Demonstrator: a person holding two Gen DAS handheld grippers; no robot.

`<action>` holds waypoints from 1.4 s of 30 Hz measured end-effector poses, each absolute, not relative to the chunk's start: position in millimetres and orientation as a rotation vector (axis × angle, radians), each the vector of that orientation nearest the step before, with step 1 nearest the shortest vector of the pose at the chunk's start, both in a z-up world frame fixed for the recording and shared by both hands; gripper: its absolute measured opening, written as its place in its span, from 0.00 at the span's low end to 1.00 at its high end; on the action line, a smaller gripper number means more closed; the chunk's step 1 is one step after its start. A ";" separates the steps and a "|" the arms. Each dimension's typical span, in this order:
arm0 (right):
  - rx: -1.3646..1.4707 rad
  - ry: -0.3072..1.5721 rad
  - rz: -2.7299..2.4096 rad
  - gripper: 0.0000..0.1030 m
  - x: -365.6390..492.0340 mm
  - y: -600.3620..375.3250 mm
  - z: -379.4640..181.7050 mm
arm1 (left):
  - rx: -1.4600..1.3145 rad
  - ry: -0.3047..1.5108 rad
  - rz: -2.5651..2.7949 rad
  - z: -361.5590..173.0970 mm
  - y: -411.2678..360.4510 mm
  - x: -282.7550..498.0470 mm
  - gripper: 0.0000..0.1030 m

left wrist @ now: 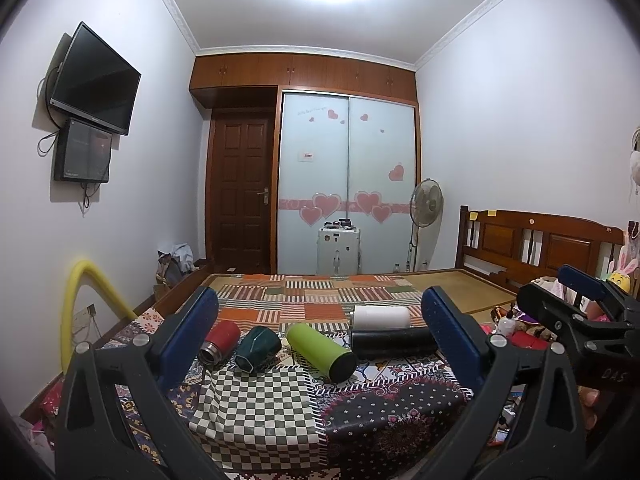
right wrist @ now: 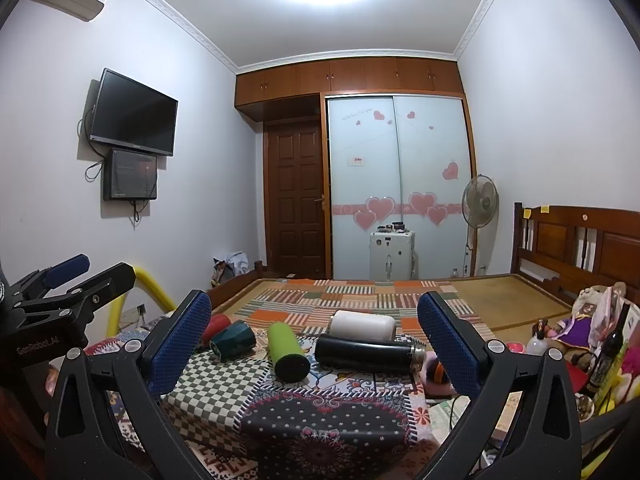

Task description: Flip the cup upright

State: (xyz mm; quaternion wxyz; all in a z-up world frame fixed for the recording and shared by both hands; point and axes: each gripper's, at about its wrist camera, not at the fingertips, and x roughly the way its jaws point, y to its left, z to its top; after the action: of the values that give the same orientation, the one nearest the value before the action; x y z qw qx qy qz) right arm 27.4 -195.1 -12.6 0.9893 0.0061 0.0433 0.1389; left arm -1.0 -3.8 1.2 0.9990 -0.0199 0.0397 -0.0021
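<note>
Several cups lie on their sides on a patterned cloth: a red one (left wrist: 219,340) (right wrist: 216,326), a dark green one (left wrist: 257,347) (right wrist: 233,339), a lime green one (left wrist: 320,350) (right wrist: 286,350), a black one (left wrist: 394,343) (right wrist: 368,352) and a white one (left wrist: 382,317) (right wrist: 362,325). My left gripper (left wrist: 320,338) is open and empty, held back from the cups. My right gripper (right wrist: 316,340) is open and empty too, also short of them. Each gripper shows at the edge of the other's view: the right one (left wrist: 576,300), the left one (right wrist: 76,276).
The cloth-covered table (left wrist: 260,408) stands before a bed (left wrist: 320,292) with a wooden headboard (left wrist: 540,244). Toys and bottles (right wrist: 592,332) crowd the right side. A yellow foam tube (left wrist: 80,300) arches at left. A door, wardrobe, fan and suitcase stand at the back.
</note>
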 end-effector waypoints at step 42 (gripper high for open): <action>0.019 0.107 0.274 1.00 33.7 -195.3 -13.9 | -0.030 0.066 -0.010 -1.1 -7.8 0.5 1.00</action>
State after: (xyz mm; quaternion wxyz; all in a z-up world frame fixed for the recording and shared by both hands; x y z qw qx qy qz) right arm 33.7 -195.3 -13.9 0.9892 0.0093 0.0531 0.1365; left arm 0.5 -7.8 -1.1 0.9993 -0.0148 0.0330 -0.0052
